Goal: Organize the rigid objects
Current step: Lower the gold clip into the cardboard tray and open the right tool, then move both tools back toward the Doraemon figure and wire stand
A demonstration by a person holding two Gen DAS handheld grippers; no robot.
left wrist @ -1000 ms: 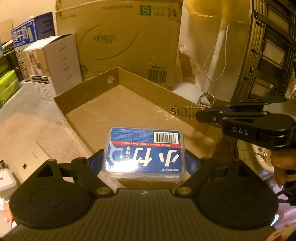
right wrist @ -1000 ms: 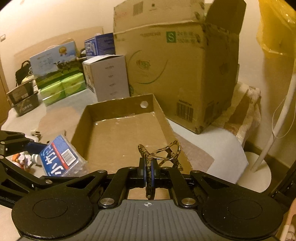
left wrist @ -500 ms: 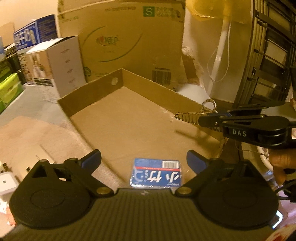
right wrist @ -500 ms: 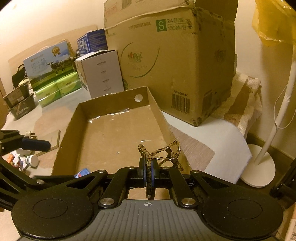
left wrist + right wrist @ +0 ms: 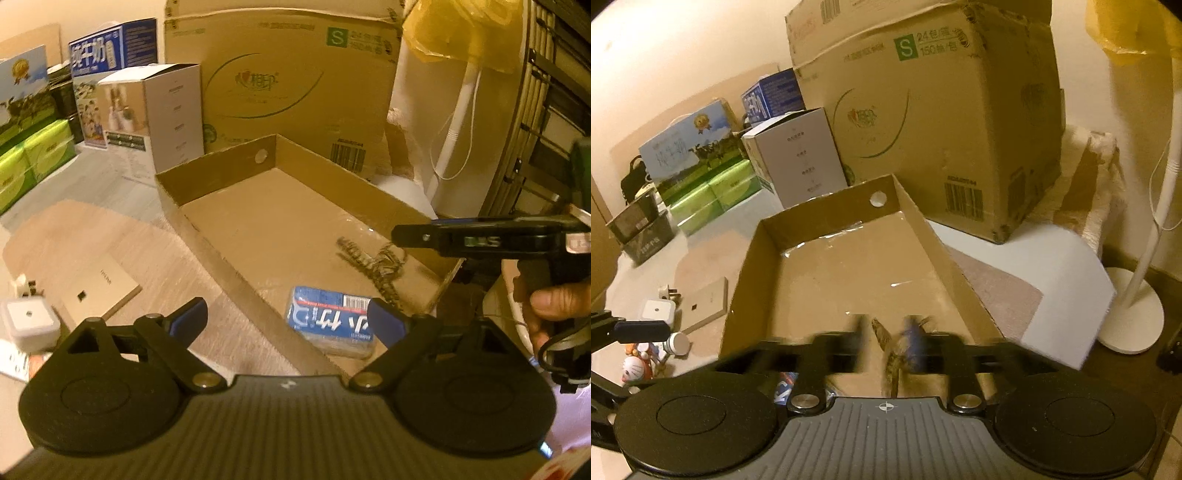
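A shallow cardboard tray [image 5: 192, 212] [image 5: 746, 258] lies on the floor. A blue dental-floss box [image 5: 332, 319] lies on the tray's near end. My left gripper [image 5: 286, 317] is open and empty above the tray's near wall. A braided keychain strap [image 5: 369, 264] lies on the tray floor near its right wall. My right gripper [image 5: 884, 336] is open and motion-blurred, with the strap [image 5: 892, 352] just below its fingers. In the left wrist view the right gripper [image 5: 476, 238] hovers over the tray's right wall.
A big cardboard carton [image 5: 280, 85] and a white box [image 5: 162, 114] stand behind the tray. A flat beige box [image 5: 96, 291], a white charger [image 5: 27, 319], a plug and small toys [image 5: 635, 367] lie left of it. A lamp base [image 5: 1134, 314] stands at the right.
My left gripper opened and dropped the floss box into the tray, then pulled back. My right gripper has just opened and the keychain strap fell onto the tray floor.
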